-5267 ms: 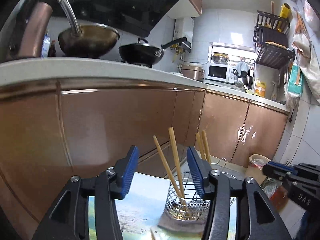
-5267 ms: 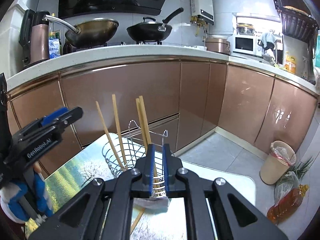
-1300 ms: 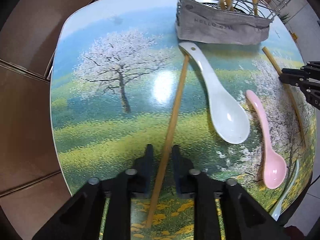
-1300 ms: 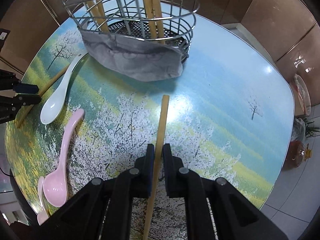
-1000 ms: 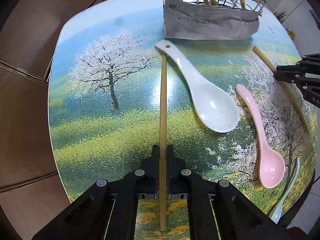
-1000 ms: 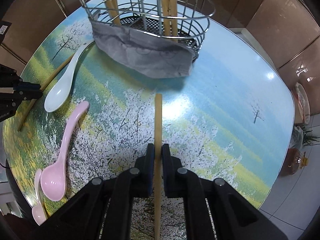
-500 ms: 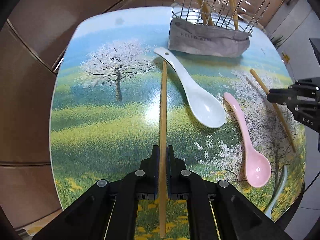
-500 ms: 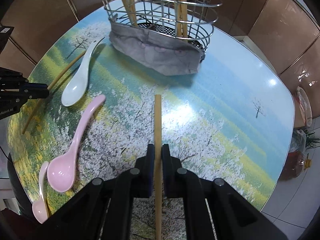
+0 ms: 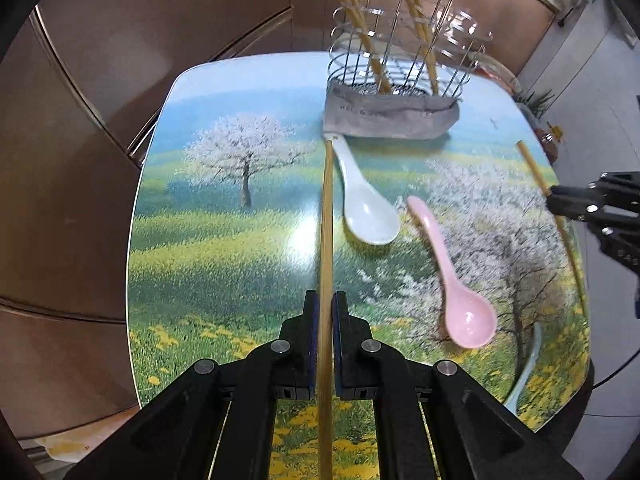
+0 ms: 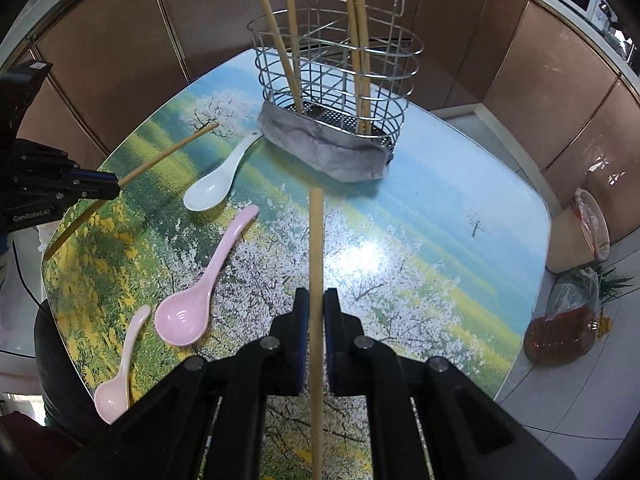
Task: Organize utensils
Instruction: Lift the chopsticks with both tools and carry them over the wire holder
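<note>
Left wrist view: a thin, straight wooden chopstick (image 9: 326, 216) is clamped in the left gripper (image 9: 325, 320) at lower centre, above a glossy landscape-printed table (image 9: 224, 240). A wire basket (image 9: 404, 64) stands at upper centre.

Right wrist view: a second chopstick (image 10: 316, 240) is pinched by the right gripper (image 10: 316, 312), lower centre. A white spoon (image 10: 218, 180) and pink spoon (image 10: 200, 288), smooth and rounded, lie left.

A glossy table (image 10: 460, 208) printed with blossom trees carries the lot. On it stands a wire utensil basket (image 10: 336, 92) on a grey cloth (image 10: 324, 152), with a white spoon (image 10: 216, 184), a pink spoon (image 10: 200, 292) and a smaller pink spoon (image 10: 120, 372) lying flat nearby.
</note>
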Available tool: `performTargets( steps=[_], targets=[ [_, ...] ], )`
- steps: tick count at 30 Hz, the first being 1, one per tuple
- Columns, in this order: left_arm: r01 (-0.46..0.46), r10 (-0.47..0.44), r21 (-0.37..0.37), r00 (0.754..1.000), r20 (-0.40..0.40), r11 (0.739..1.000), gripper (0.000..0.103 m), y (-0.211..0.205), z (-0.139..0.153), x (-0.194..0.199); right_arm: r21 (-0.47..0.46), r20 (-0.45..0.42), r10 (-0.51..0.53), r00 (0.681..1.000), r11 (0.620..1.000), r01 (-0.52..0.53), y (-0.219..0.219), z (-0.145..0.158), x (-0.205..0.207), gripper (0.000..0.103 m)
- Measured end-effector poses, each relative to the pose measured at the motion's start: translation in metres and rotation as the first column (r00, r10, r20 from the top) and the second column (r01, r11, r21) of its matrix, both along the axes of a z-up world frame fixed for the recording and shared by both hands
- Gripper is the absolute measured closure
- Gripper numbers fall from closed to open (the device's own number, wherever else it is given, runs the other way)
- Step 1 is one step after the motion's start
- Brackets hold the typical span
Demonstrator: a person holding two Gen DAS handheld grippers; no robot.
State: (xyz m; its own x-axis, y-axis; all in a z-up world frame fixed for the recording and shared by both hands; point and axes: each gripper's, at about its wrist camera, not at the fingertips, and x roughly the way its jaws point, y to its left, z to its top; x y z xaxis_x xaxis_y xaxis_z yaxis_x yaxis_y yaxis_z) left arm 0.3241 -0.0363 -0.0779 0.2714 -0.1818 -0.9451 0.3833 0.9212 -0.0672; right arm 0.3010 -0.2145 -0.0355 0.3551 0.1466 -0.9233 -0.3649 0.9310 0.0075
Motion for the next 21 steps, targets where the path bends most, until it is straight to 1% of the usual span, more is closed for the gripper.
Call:
performTargets(
  steps=[3,5,6,9,12,15,16,18,19,21],
  targets=[
    [-0.006,0.006,-0.015,1.0,0.001,1.0,0.097,0.002,0.0,-0.004,0.01,0.01,-0.002,1.0,1.0,0.002,-0.014,0.008,0.001,0.097],
    [-0.008,0.009,-0.032,1.0,0.018,0.999,0.097,0.002,0.007,-0.007,0.018,0.025,-0.006,1.0,1.0,0.005,-0.015,0.016,0.002,0.097],
    [-0.013,0.015,-0.048,0.999,0.035,0.999,0.097,0.003,0.014,-0.008,0.027,0.036,-0.008,0.999,1.0,0.007,-0.018,0.019,0.009,0.097],
    [-0.026,0.035,-0.105,0.996,0.084,0.994,0.097,0.007,0.04,-0.008,0.052,0.082,-0.014,0.996,0.999,0.009,-0.016,0.034,0.013,0.097],
    [-0.015,0.043,-0.169,0.985,0.166,0.985,0.097,0.007,0.076,-0.009,0.092,0.156,-0.024,0.987,0.996,0.01,-0.017,0.062,0.015,0.097],
    [0.007,0.057,-0.248,0.966,0.251,0.969,0.097,0.005,0.116,-0.007,0.145,0.251,-0.041,0.967,0.989,0.004,-0.017,0.102,0.021,0.097],
    [0.017,0.065,-0.276,0.956,0.285,0.961,0.097,0.002,0.13,-0.005,0.157,0.276,-0.046,0.96,0.988,0.002,-0.017,0.113,0.023,0.097],
    [0.038,0.076,-0.326,0.941,0.33,0.945,0.097,-0.003,0.151,-0.001,0.192,0.333,-0.061,0.941,0.981,-0.004,-0.015,0.138,0.031,0.097],
    [0.052,0.083,-0.351,0.929,0.36,0.935,0.097,-0.006,0.163,0.003,0.204,0.353,-0.066,0.933,0.979,-0.007,-0.014,0.147,0.034,0.097],
    [0.072,0.099,-0.389,0.909,0.404,0.919,0.097,-0.012,0.178,0.011,0.236,0.415,-0.078,0.906,0.971,-0.025,-0.01,0.168,0.044,0.097]
  ],
)
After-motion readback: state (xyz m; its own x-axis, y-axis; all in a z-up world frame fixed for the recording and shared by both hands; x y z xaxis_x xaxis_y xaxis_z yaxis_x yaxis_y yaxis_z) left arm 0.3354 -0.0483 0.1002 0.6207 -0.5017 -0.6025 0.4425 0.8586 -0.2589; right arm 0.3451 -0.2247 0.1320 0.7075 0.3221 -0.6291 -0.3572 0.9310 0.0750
